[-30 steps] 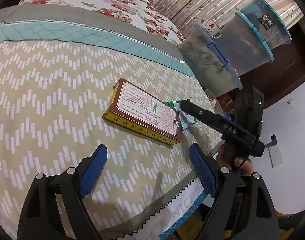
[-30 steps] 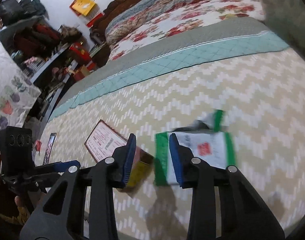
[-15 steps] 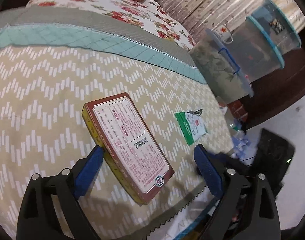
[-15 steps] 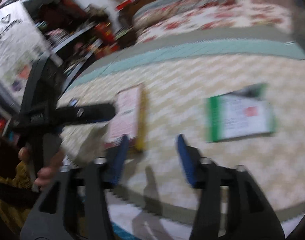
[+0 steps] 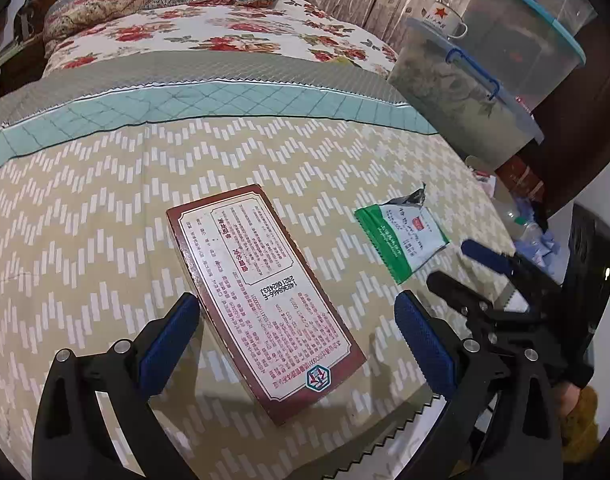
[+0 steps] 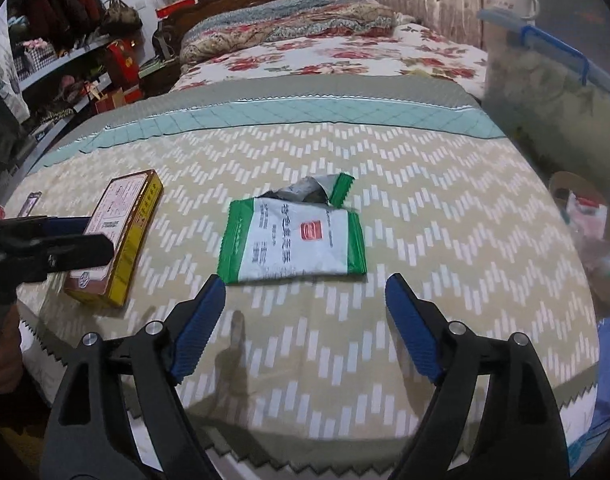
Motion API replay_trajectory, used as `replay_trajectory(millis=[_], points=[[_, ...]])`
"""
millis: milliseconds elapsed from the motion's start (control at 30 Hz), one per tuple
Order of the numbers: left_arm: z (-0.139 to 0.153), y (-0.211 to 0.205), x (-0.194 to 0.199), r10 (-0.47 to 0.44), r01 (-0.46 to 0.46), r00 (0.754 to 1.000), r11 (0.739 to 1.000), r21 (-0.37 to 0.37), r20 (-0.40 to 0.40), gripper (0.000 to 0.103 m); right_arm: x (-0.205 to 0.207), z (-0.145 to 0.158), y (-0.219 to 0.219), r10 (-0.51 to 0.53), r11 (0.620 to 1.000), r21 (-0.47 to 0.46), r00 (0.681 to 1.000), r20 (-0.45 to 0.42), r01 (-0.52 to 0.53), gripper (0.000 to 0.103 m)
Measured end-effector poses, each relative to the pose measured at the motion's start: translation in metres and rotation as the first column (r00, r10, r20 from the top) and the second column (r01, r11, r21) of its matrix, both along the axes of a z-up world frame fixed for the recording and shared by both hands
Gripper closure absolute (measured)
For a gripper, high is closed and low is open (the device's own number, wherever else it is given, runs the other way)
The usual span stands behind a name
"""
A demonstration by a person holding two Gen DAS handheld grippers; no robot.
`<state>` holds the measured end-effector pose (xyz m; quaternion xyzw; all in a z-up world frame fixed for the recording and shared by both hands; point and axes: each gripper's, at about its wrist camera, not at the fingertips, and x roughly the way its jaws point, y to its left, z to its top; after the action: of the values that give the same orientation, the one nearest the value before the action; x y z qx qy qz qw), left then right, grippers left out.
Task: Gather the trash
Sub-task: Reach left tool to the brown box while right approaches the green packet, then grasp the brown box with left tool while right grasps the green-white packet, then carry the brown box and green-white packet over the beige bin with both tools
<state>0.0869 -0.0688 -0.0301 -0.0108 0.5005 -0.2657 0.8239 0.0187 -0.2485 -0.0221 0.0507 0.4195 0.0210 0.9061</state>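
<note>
Opening wide, the left gripper [image 5: 295, 332] is held around the flat brown cardboard box [image 5: 261, 294], not yet pressed. The right gripper [image 6: 305, 316], also opening, is empty; the torn green-and-white foil sachet [image 6: 295, 240] lies just beyond on the zigzag-patterned bedspread [image 6: 425, 200].

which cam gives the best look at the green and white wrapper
The right wrist view: the green and white wrapper lies flat near the centre, just ahead of the opening right gripper, its torn top edge clear. In the left wrist view it sits smaller and skewed off to the right, beyond the box.
</note>
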Motion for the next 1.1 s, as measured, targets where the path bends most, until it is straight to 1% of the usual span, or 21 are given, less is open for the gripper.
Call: replay_trajectory(millis=[67, 167, 200, 233, 267, 300, 333, 367, 400, 433, 500, 567, 700, 833, 967, 1100], points=[[-0.002, -0.002, 0.001, 0.003, -0.003, 1.0, 1.0, 0.017, 0.004, 0.009, 0.013, -0.002, 0.001, 0.011, 1.0, -0.018, 1.0, -0.01, -0.011, 0.019], [-0.004, -0.007, 0.001, 0.006, -0.007, 1.0, 0.999, 0.042, 0.012, 0.009, 0.033, -0.007, 0.003, 0.032, 0.998, -0.047, 0.998, -0.059, -0.035, 0.018], [-0.005, -0.008, 0.001, 0.006, -0.006, 1.0, 0.999, 0.051, 0.016, 0.009, 0.037, -0.008, 0.005, 0.041, 0.998, -0.049, 0.997, -0.061, -0.044, 0.016], [-0.007, -0.008, 0.001, 0.004, -0.005, 1.0, 0.998, 0.058, 0.02, 0.01, 0.038, -0.008, 0.007, 0.051, 0.997, -0.057, 0.997, -0.051, -0.054, 0.016], [-0.008, -0.009, 0.001, 0.001, -0.003, 1.0, 0.998, 0.065, 0.025, 0.01, 0.04, -0.01, 0.008, 0.056, 0.997, -0.058, 0.997, -0.049, -0.059, 0.02], [-0.008, -0.009, 0.0, -0.002, 0.0, 0.999, 0.998, 0.069, 0.033, 0.01, 0.041, -0.01, 0.01, 0.065, 0.996, -0.055, 0.997, -0.044, -0.067, 0.026], [-0.008, -0.009, -0.001, -0.003, 0.001, 0.999, 0.997, 0.072, 0.039, 0.013, 0.04, -0.009, 0.011, 0.078, 0.995, -0.054, 0.996, -0.037, -0.079, 0.03], [-0.008, -0.009, -0.002, 0.0, -0.005, 0.999, 0.997, 0.081, 0.052, 0.022, 0.04, -0.01, 0.012, 0.081, 0.995, -0.058, 0.996, -0.033, -0.083, 0.037], [-0.008, -0.01, -0.002, 0.004, -0.01, 0.998, 0.995, 0.095, 0.068, 0.027, 0.039, -0.009, 0.011, 0.082, 0.995, -0.057, 0.996, -0.027, -0.083, 0.049], [-0.007, -0.011, -0.002, 0.002, -0.01, 0.997, 0.995, 0.102, 0.076, 0.035, 0.039, -0.009, 0.013, 0.083, 0.995, -0.051, 0.996, -0.021, -0.084, 0.057], [-0.007, -0.01, -0.001, 0.001, -0.007, 0.997, 0.996, 0.088, 0.072, 0.036, 0.036, -0.009, 0.013, 0.089, 0.996, -0.03, 0.996, -0.014, -0.089, 0.071], [-0.007, -0.009, 0.001, 0.004, -0.009, 0.998, 0.997, 0.077, 0.068, 0.038, 0.032, -0.008, 0.014, 0.09, 0.996, -0.012, 0.996, -0.006, -0.09, 0.08], [-0.005, -0.006, 0.004, -0.004, 0.003, 0.999, 0.999, 0.037, 0.042, 0.04, 0.023, -0.006, 0.008, 0.061, 0.998, 0.03, 0.998, 0.019, -0.061, 0.083], [-0.002, -0.009, 0.005, -0.023, 0.023, 1.0, 1.0, -0.005, 0.012, 0.04, 0.008, -0.001, -0.01, 0.011, 0.995, 0.095, 0.999, 0.046, -0.015, 0.084], [0.005, -0.032, 0.006, -0.083, 0.082, 0.996, 0.996, -0.041, -0.015, 0.04, -0.01, 0.007, -0.033, -0.052, 0.991, 0.124, 0.995, 0.081, 0.042, 0.084], [0.015, -0.071, 0.009, -0.165, 0.16, 0.985, 0.982, -0.099, -0.047, 0.04, -0.028, 0.017, -0.073, -0.146, 0.974, 0.189, 0.982, 0.119, 0.121, 0.084]])
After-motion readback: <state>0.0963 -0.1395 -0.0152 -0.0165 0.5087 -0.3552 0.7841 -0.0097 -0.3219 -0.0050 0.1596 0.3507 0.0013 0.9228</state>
